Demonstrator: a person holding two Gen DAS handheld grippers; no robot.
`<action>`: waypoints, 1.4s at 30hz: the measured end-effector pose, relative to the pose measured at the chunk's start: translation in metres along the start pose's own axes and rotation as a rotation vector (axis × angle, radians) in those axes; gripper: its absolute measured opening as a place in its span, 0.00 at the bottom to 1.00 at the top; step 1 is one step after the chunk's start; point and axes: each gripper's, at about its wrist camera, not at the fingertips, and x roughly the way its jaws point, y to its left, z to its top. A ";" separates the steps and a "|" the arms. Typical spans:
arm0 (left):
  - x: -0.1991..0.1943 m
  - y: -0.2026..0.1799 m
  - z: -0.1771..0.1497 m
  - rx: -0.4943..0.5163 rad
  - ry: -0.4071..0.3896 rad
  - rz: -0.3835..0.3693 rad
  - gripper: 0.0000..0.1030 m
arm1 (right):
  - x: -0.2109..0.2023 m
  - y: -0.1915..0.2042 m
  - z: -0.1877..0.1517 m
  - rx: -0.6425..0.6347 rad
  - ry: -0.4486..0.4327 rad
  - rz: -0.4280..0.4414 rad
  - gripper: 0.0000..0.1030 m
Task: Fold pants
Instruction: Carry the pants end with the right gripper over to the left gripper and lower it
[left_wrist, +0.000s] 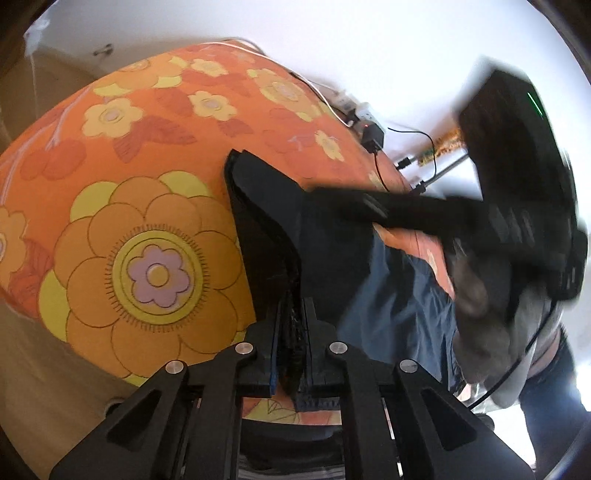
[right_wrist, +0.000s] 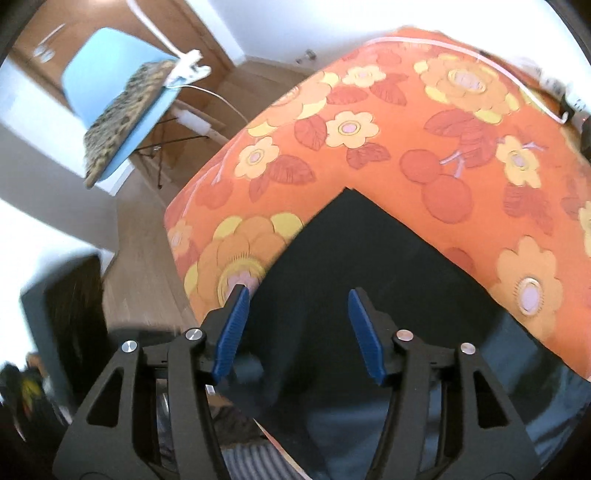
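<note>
Left gripper (left_wrist: 291, 332) clenched on dark pants (left_wrist: 369, 266) fabric, pinched between its pads. Right gripper (right_wrist: 297, 332) released, jaws apart above the pants, floral cover (right_wrist: 406, 129) ahead.

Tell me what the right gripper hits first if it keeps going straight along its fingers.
Most likely the dark pants on the floral orange cover. The right gripper is open and empty, pointing down at that fabric; depth is unclear.
</note>
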 end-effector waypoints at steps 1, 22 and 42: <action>0.000 -0.001 0.000 0.009 -0.002 0.004 0.08 | 0.008 0.003 0.008 0.013 0.015 -0.005 0.57; -0.031 -0.073 0.013 0.206 -0.101 -0.059 0.08 | -0.014 0.020 0.016 -0.026 0.051 -0.051 0.04; -0.029 -0.285 -0.013 0.559 -0.095 -0.206 0.08 | -0.264 -0.059 -0.077 0.102 -0.378 -0.081 0.03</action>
